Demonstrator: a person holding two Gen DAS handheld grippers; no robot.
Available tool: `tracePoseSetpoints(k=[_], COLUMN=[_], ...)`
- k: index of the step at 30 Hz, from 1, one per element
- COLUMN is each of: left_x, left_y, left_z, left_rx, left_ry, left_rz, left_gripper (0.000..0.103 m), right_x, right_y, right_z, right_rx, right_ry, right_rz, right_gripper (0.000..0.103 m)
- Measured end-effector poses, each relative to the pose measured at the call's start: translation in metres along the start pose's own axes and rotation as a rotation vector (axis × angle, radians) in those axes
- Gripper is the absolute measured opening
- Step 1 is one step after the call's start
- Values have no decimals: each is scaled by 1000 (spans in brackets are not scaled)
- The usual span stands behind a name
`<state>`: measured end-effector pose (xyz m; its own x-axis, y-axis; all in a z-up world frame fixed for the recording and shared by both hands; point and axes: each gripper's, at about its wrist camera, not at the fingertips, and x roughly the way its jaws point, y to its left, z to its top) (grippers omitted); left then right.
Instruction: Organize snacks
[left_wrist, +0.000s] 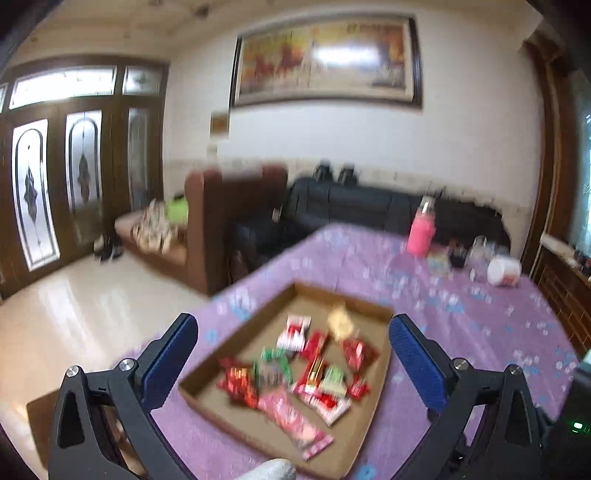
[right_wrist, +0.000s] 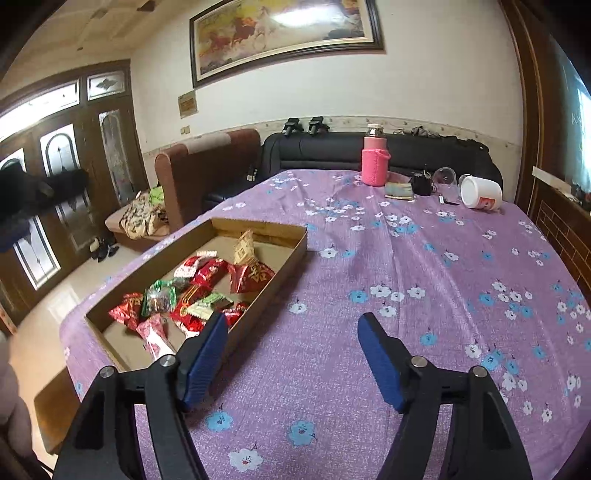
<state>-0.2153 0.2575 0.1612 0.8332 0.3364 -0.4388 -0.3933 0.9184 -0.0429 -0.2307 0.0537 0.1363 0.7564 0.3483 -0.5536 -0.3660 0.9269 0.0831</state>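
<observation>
Here the snacks (right_wrist: 192, 295) are lying piled in the box (right_wrist: 284, 254), which is sitting on the desk (right_wrist: 369, 266) near its left edge. The left tongs (left_wrist: 293, 343) are hovering above the box, spread wide and gripping nothing. The right tongs (right_wrist: 293, 343) are hanging just right of it, likewise spread and holding nothing.

At lower centre the right tongs (right_wrist: 291, 354) gape empty over the purple floral worktop (right_wrist: 424, 258), the cardboard tray (right_wrist: 275, 271) of wrapped snacks (right_wrist: 207, 286) centre left.
</observation>
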Motion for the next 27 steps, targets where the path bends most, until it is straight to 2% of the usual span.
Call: tracePoseSetpoints(k=[4,11,17,27], left_x=[22,39,58,69], left_y=[3,2,7,10], left_z=[-8,-29,-40,-48], left_rx=[-12,-1,-30,-47], left_ry=[100,194,305,360], left_rz=[-9,-47,-101,-120], left_gripper=[103,103,103,103], right_x=[7,13,20,29], right_y=[5,26,37,41], right_z=[-2,-4,-7,-11], right_rx=[-12,-88,-129,-137], right_ry=[23,43,70,100], right_rz=[-9,-35,-47,-53], right_gripper=[78,78,78,78])
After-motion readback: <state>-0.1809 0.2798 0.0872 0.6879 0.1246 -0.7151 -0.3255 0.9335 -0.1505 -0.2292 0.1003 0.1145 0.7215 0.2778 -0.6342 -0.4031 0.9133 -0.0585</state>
